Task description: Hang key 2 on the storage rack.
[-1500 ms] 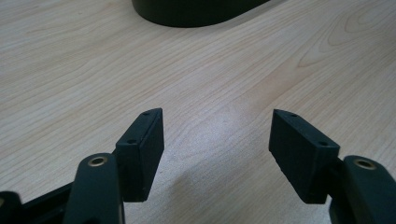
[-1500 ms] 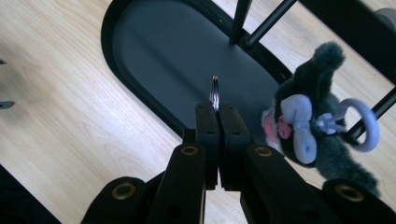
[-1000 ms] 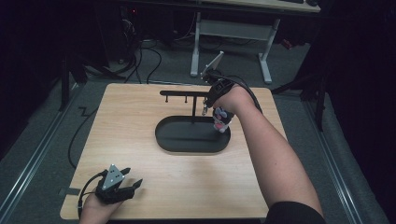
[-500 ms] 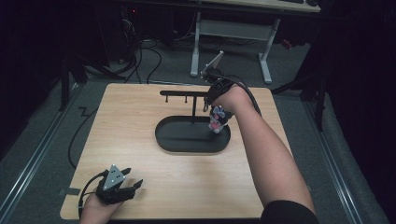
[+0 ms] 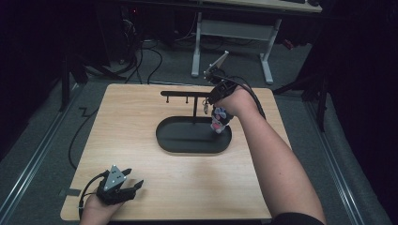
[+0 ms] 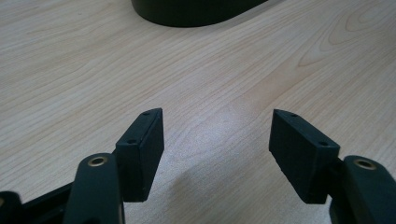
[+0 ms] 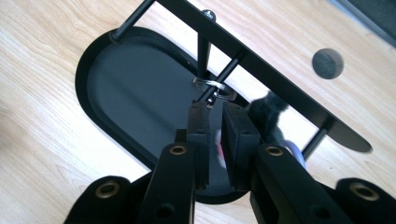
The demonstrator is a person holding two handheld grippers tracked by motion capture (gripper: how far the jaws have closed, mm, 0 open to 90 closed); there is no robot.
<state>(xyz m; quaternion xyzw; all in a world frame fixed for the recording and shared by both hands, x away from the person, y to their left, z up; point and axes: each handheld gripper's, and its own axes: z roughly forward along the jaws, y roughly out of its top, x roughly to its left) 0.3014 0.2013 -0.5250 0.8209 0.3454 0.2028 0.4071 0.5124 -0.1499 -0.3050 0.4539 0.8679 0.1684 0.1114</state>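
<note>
No legible writing. Left gripper [image 5: 136,185] jaws apart on wooden table [image 5: 141,117]; right gripper [image 7: 215,122] clamped on keychain [image 5: 218,119]; dark room.

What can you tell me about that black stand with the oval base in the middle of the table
The black stand looks like matte metal: a flat oval tray base with a raised rim, a thin upright post, and a horizontal bar on top with short pegs hanging down. It stands upright on the wooden table, past centre. In the right gripper view a silver ring sits around one peg. The right claw, nearly shut on something small and colourful, hangs over the base's right end.
</note>
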